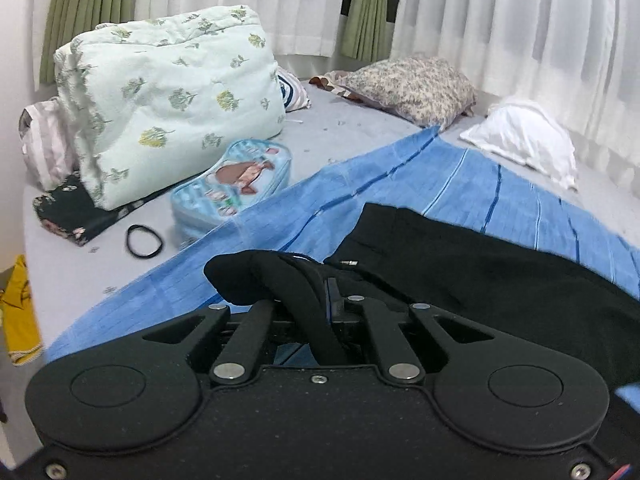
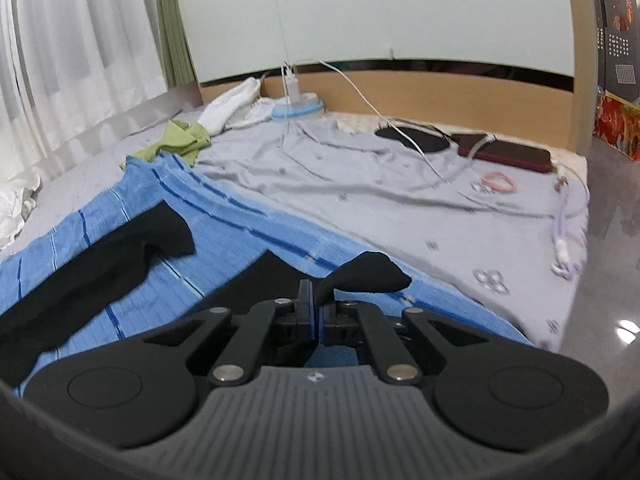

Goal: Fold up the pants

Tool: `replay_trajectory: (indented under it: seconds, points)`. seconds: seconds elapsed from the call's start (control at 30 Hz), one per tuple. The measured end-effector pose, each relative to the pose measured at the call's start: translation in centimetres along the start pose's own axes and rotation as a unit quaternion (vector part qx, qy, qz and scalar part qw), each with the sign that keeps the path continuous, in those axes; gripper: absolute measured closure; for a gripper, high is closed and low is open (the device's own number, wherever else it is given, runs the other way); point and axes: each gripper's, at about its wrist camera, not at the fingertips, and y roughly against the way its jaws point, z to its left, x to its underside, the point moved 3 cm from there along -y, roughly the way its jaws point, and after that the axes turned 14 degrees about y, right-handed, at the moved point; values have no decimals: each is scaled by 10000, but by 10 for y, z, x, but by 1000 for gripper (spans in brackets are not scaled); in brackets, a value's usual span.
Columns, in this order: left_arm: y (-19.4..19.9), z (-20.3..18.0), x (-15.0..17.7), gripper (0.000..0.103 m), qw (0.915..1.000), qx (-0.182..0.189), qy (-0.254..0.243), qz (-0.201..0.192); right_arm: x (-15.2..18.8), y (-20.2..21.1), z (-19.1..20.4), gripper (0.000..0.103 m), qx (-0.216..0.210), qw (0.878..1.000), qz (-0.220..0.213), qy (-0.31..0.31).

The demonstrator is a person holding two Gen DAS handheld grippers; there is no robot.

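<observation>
Black pants point(image 1: 460, 256) lie on a blue striped cloth point(image 1: 400, 176) spread over the bed. In the left wrist view my left gripper point(image 1: 316, 280) is shut on a bunched corner of the pants, near a small metal fastener point(image 1: 348, 263); the fabric drapes over the jaws and hides the fingertips. In the right wrist view my right gripper point(image 2: 316, 292) is shut on another black edge of the pants point(image 2: 368, 274), raised off the blue cloth point(image 2: 132, 288). One pant leg point(image 2: 100, 256) stretches away to the left across the cloth.
To the left sit a folded floral quilt point(image 1: 168, 92), a cartoon pouch point(image 1: 232, 184) and a black hair tie point(image 1: 145, 241). Pillows point(image 1: 416, 88) and curtains point(image 1: 520, 20) lie behind. At the headboard point(image 2: 400, 92) are cables point(image 2: 400, 128), a dark case point(image 2: 504, 152) and green cloth point(image 2: 180, 140).
</observation>
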Motion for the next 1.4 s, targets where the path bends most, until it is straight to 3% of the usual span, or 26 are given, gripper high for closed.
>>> replay_trajectory:
  seconds: [0.2, 0.4, 0.57, 0.63, 0.7, 0.77, 0.8, 0.93, 0.97, 1.23, 1.4]
  points:
    - [2, 33, 27, 96, 9998, -104, -152, 126, 27, 1, -13, 99, 28, 9997, 238, 66]
    - [-24, 39, 56, 96, 9979, -419, -390, 300, 52, -17, -14, 98, 180, 9981, 588, 107]
    - [-31, 40, 64, 91, 9966, -481, -580, 326, 57, -23, -16, 97, 175, 9977, 618, 207]
    - [-32, 40, 67, 87, 9960, -511, -628, 376, 56, -22, -14, 83, 201, 9974, 613, 331]
    - [-31, 39, 66, 77, 9963, -461, -600, 413, 52, -18, -12, 51, 308, 9970, 597, 393]
    - [-28, 37, 63, 53, 9971, -319, -442, 537, 46, -14, -10, 31, 294, 9971, 569, 402]
    - [-26, 36, 60, 50, 9975, -234, -331, 583, 42, -11, -8, 30, 257, 9974, 542, 400]
    - [-21, 29, 51, 14, 9958, 41, 102, 907, 26, 1, 3, 21, 180, 9978, 467, 444]
    - [-18, 28, 50, 10, 9950, 111, 166, 978, 22, 6, 7, 16, 130, 9979, 430, 460]
    - [1, 26, 52, 4, 9939, 30, -111, 1095, 3, 29, 44, 13, -436, 9966, 183, 680]
    - [33, 27, 47, 2, 9952, 496, -198, 816, 1, 41, 72, 10, -1018, 9917, 93, 777]
